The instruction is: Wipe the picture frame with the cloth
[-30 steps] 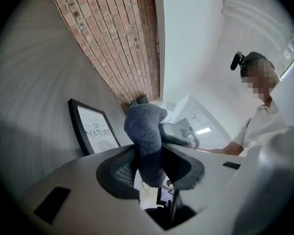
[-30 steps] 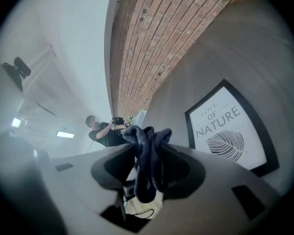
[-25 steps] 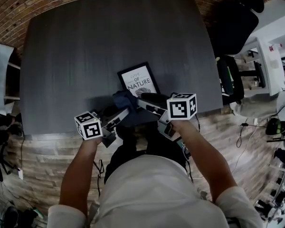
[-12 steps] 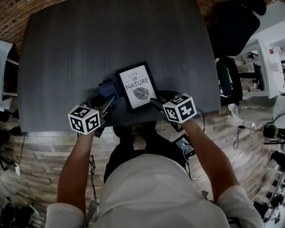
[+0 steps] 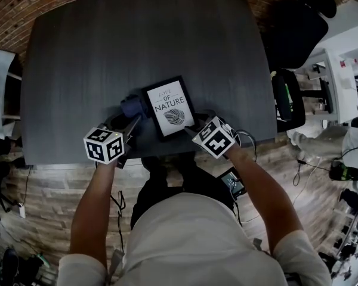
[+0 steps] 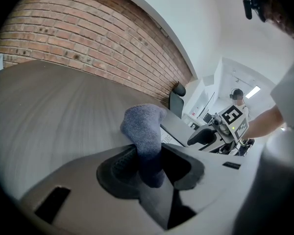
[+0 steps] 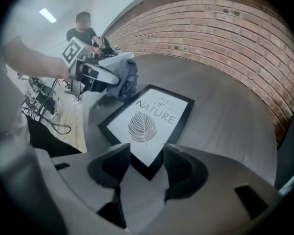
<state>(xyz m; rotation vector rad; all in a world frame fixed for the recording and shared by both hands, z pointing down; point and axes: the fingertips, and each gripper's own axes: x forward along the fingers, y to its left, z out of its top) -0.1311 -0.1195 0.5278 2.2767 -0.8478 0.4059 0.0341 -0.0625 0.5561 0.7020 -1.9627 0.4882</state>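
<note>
My right gripper (image 7: 146,161) has just been opening its jaws, the picture frame (image 5: 169,107)'s near corner between them. My left gripper (image 5: 133,123) moves the cloth (image 5: 133,107) off the frame, toward the desk's left edge.

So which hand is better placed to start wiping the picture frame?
Left. The left tongs grip the cloth, right beside the frame. The right tongs have just been opening, astride the frame's near corner, holding nothing.

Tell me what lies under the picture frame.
The picture frame lies flat on the dark table. Anything beneath its backing is covered and cannot be seen.
</note>
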